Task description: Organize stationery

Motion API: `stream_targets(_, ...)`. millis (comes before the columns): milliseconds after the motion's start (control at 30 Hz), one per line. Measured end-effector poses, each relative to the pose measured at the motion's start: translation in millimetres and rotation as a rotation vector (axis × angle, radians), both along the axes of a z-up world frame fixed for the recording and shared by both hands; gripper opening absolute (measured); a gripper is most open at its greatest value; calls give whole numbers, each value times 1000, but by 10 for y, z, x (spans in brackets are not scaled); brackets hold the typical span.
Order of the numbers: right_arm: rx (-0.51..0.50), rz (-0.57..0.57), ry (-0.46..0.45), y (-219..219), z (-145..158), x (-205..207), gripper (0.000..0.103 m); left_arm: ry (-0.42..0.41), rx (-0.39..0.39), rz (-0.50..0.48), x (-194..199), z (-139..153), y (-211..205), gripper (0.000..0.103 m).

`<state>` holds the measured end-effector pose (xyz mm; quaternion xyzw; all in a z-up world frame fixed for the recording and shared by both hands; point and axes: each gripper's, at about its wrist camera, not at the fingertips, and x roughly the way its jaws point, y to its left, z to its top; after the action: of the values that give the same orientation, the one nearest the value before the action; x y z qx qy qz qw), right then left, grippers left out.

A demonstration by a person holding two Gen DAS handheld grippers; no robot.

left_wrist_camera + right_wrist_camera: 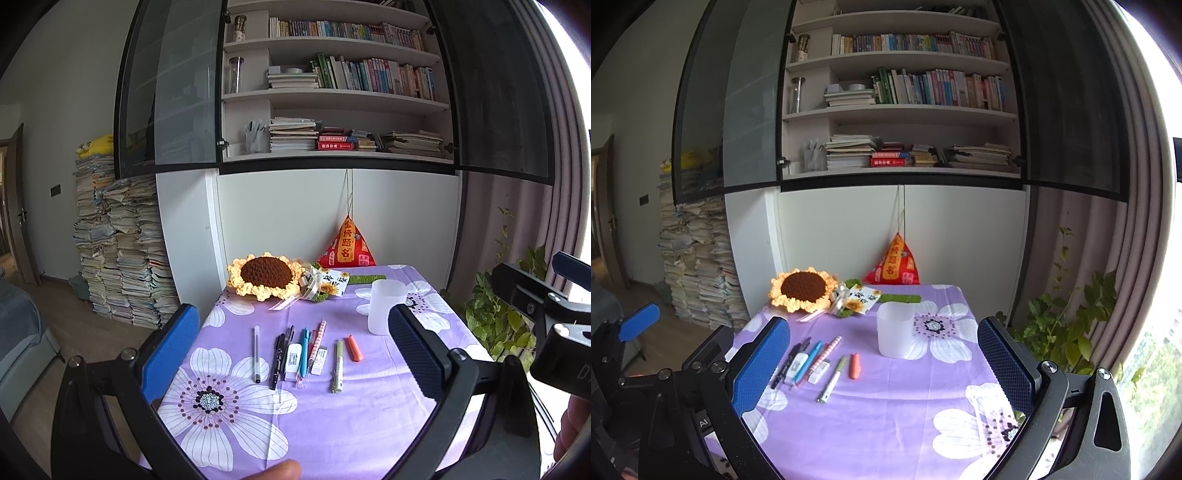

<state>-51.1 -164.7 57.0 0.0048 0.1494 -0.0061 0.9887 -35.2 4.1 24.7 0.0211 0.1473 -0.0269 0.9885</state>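
i hold both grippers above the near edge of a table covered with a purple floral tablecloth (332, 424). the left gripper (295, 343) has its jaws spread wide and grips nothing; its blue pad shows at 9 o'clock in the left wrist view and its dark pad at 3 o'clock. the right gripper (882, 362) is likewise spread wide and empty.

the stationery lies in a loose row at mid-table, between the left gripper's fingers in the left wrist view. from 9 o'clock toward 3 o'clock: a clear gel pen (256, 353), lying apart from the rest; a black pen (277, 360); a white correction tape (292, 361); a blue pen (303, 350); a pink checked pen (317, 341); a white eraser (320, 360); a green pen (338, 365); an orange highlighter (353, 347). the items from the black pen to the eraser lie close together, some touching.

a frosted plastic cup (894, 329) stands upright at 2 o'clock of the row, apart from it, with nothing visible inside.

at 12 o'clock, against the far edge, lies a crocheted sunflower (264, 275), with a red triangular pouch (347, 245) leaning on the cabinet behind it.
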Motion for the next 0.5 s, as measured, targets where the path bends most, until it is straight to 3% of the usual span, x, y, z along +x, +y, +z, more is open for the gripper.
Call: stream_targets(500,1,-7,11,-1,3,107,101,6,-9,-1,86,-2,16,102)
